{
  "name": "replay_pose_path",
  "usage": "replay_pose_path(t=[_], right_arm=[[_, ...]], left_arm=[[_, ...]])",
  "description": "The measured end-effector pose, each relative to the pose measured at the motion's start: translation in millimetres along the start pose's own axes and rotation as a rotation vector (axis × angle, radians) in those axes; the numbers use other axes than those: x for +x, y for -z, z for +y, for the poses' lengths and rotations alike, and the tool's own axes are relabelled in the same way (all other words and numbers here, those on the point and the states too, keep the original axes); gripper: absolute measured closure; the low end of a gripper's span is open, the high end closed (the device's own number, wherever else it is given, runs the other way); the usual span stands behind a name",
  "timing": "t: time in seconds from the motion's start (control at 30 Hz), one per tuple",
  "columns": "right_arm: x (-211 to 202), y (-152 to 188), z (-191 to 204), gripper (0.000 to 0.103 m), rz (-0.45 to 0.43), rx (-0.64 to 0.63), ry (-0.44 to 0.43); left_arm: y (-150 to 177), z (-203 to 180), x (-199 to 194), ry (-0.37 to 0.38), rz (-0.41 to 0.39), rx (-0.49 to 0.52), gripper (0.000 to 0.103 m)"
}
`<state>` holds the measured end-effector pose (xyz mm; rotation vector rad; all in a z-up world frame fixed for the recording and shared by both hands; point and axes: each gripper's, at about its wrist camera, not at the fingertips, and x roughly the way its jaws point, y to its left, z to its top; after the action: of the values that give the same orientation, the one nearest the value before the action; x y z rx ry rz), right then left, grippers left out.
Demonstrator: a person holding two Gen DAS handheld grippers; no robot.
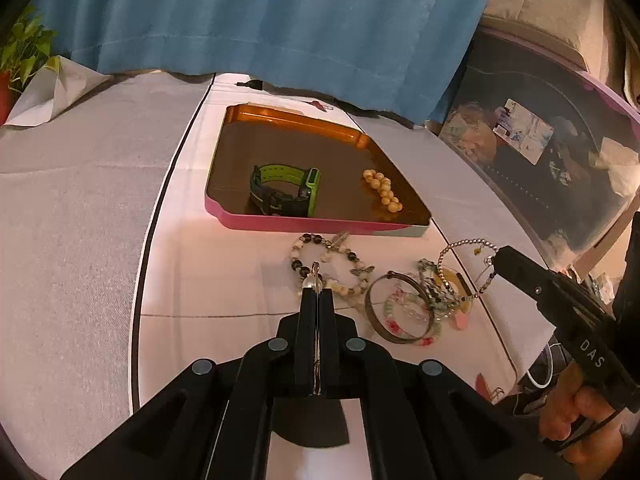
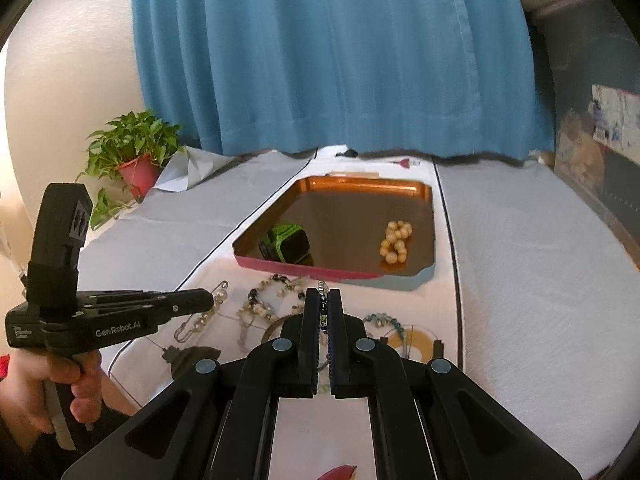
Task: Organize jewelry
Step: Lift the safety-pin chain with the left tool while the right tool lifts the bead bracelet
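Sitting on the white cloth (image 1: 200, 264), a pink tray (image 1: 304, 222) is holding a green watch (image 1: 286, 192) and a cream bead bracelet (image 1: 382, 190).
Lying just in front of the tray is a pile of bracelets (image 1: 404, 300). The left gripper (image 1: 317, 294) is squeezing a pearl safety pin (image 2: 200, 314) tight. The right gripper (image 2: 324, 300) is pinching a thin bead chain (image 1: 466, 248) tight.
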<state>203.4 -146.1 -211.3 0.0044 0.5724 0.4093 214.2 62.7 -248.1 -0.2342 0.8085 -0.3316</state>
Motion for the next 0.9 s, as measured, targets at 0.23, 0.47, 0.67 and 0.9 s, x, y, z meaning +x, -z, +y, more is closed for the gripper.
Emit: replay_pose_path(t=[0.23, 0.47, 0.67, 0.9], right_arm=[[-27, -8, 6, 0.100, -0.032, 0.012, 0.013], [-69, -37, 24, 0.100, -0.085, -0.014, 0.035], [-101, -66, 38, 0.100, -0.130, -0.015, 0.020], [-122, -102, 46, 0.100, -0.175, -0.017, -0.021]], left_arm=[[-6, -19, -35, 0.000, -0.055, 0.042, 0.103], [-24, -37, -79, 0.003, -0.127, 0.078, 0.103], [-45, -60, -120, 0.019, -0.215, 0.133, 0.103], [-68, -74, -149, 0.067, -0.283, 0.156, 0.103]])
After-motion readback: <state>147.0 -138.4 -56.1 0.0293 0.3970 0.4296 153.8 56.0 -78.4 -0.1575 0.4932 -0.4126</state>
